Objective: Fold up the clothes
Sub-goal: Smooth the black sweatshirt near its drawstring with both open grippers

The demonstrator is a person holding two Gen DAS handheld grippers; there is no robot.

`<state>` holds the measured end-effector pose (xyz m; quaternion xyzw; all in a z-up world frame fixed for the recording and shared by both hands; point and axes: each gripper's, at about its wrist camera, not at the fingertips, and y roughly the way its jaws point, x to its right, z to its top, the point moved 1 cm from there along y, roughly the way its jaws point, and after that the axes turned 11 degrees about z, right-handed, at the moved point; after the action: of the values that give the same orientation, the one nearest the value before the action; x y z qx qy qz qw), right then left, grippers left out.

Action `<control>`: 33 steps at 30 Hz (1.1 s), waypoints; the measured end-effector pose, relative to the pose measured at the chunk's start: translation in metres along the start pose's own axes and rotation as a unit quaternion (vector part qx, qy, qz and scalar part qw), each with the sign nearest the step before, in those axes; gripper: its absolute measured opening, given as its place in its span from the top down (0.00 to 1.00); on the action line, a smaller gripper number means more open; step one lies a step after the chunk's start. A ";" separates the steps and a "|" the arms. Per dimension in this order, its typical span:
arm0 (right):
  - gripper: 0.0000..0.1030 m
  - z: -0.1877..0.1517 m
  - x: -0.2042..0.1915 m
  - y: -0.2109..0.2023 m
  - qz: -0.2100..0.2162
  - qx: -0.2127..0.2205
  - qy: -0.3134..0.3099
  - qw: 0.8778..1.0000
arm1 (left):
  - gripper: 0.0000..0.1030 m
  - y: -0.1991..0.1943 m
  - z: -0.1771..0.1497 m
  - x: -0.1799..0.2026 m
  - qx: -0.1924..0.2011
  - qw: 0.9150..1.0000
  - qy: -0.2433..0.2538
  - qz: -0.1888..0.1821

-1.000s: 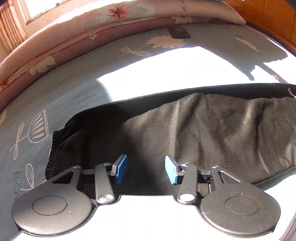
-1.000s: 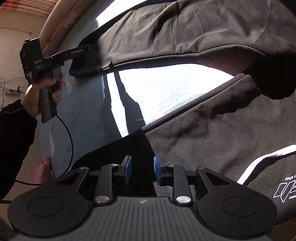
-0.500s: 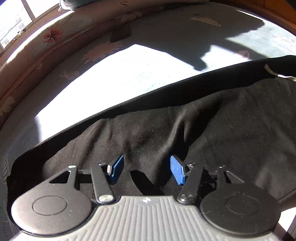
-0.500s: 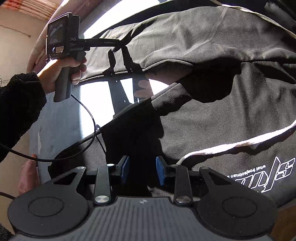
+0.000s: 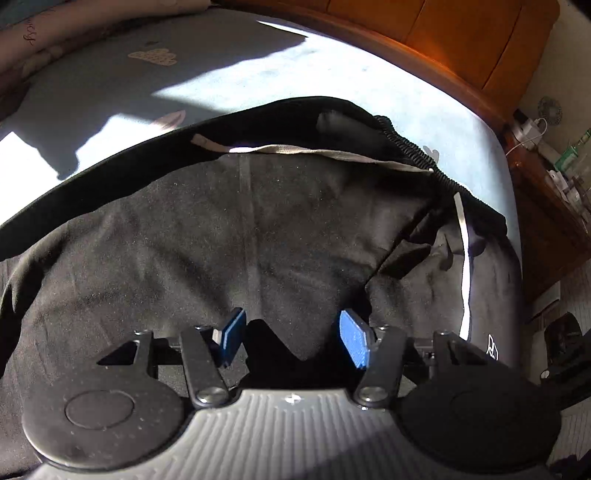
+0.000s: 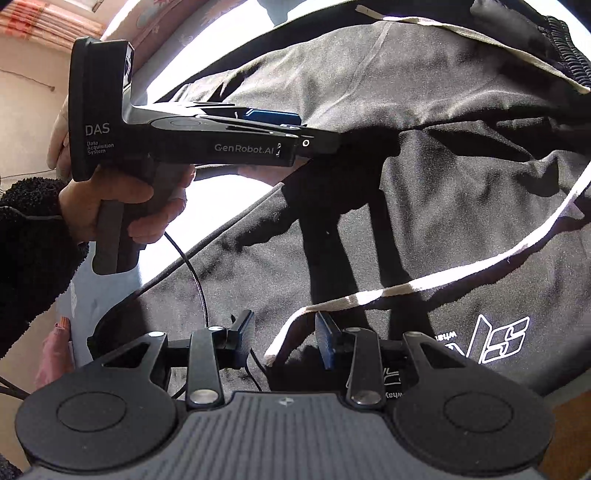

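- Since the earlier frames, the left gripper (image 5: 291, 338) has been carried along the trousers (image 5: 229, 236) from the cuff end to the waist end; the elastic waistband (image 5: 413, 151) is now in its view, where a second ago a gathered cuff was seen.
- The right gripper (image 6: 284, 341) has likewise been shifted along the near leg — a white side stripe (image 6: 373, 295) and a printed logo (image 6: 502, 338) now lie just ahead of it.
- Left tongs: spread and opening, with nothing pinched; only loose cloth lies below the pads.
- Right tongs: partly spread and opening; the stripe end lies between the pads, but no grip is seen.
- The trousers are laid out on the bed sheet (image 5: 369, 77), legs extended, waist toward the wooden headboard (image 5: 443, 33).
- Step in hand, as judged: repositioning at the waist end ahead of a fold — no fold has yet been made here.
- Next move, as judged: each gripper is to be lowered onto a cloth edge and closed on it; a firm pinch through both layers is called for, so that the fabric is lifted evenly.
- The person's hand (image 6: 110, 199) is seen on the left gripper's handle in the right view.
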<state>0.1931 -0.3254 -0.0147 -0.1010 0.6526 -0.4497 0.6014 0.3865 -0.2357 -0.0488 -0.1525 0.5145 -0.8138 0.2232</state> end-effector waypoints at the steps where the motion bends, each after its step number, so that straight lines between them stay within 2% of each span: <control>1: 0.61 -0.003 0.005 -0.002 -0.005 0.000 0.005 1.000 | 0.44 0.006 -0.009 -0.009 -0.020 1.000 -0.002 0.006; 3: 0.61 -0.006 0.014 -0.007 -0.012 0.002 0.015 1.000 | 0.42 0.000 -0.022 -0.024 -0.019 1.000 0.003 0.010; 5: 0.61 -0.007 0.021 -0.010 -0.014 0.007 0.023 1.000 | 0.44 -0.004 -0.023 -0.034 -0.036 0.998 0.016 0.042; 8: 0.61 -0.005 0.023 -0.013 -0.013 0.013 0.023 1.000 | 0.45 -0.017 -0.019 -0.049 -0.049 0.997 -0.011 0.060; 11: 0.60 -0.002 0.020 -0.012 -0.009 0.016 0.019 1.000 | 0.45 -0.033 -0.013 -0.045 -0.026 0.998 -0.032 0.041; 15: 0.60 0.001 0.012 -0.005 -0.007 0.009 0.008 1.000 | 0.42 -0.040 -0.002 -0.019 0.017 1.000 -0.023 0.002; 17: 0.60 0.002 0.008 -0.002 -0.009 0.006 0.002 1.000 | 0.42 -0.035 0.002 -0.007 0.017 1.000 -0.022 -0.008; 20: 0.60 0.003 0.005 -0.001 -0.009 0.002 -0.006 1.000 | 0.42 -0.030 -0.002 -0.012 -0.005 0.996 -0.086 -0.036; 22: 0.60 0.004 0.006 -0.001 -0.010 0.000 -0.009 1.000 | 0.42 -0.030 -0.011 -0.028 -0.022 0.984 -0.164 -0.071; 23: 0.60 0.005 0.006 0.000 -0.011 0.002 -0.007 1.000 | 0.42 -0.028 -0.017 -0.038 -0.032 0.973 -0.210 -0.086; 25: 0.60 0.007 0.008 0.002 -0.013 0.005 -0.002 1.000 | 0.41 -0.023 -0.032 -0.059 -0.050 0.950 -0.293 -0.097; 27: 0.60 0.010 0.006 0.003 -0.013 0.013 0.001 1.000 | 0.41 -0.016 -0.049 -0.078 -0.057 0.923 -0.368 -0.099; 30: 0.60 0.018 -0.002 0.004 -0.012 0.026 -0.014 0.999 | 0.41 -0.010 -0.067 -0.096 -0.045 0.892 -0.439 -0.091; 33: 0.63 0.029 -0.011 0.002 -0.021 0.045 -0.049 0.998 | 0.41 -0.016 -0.082 -0.109 -0.017 0.873 -0.483 -0.067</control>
<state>0.2216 -0.3306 -0.0048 -0.1095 0.5994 -0.4858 0.6267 0.4375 -0.1103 -0.0712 -0.5645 0.3446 -0.6429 0.3863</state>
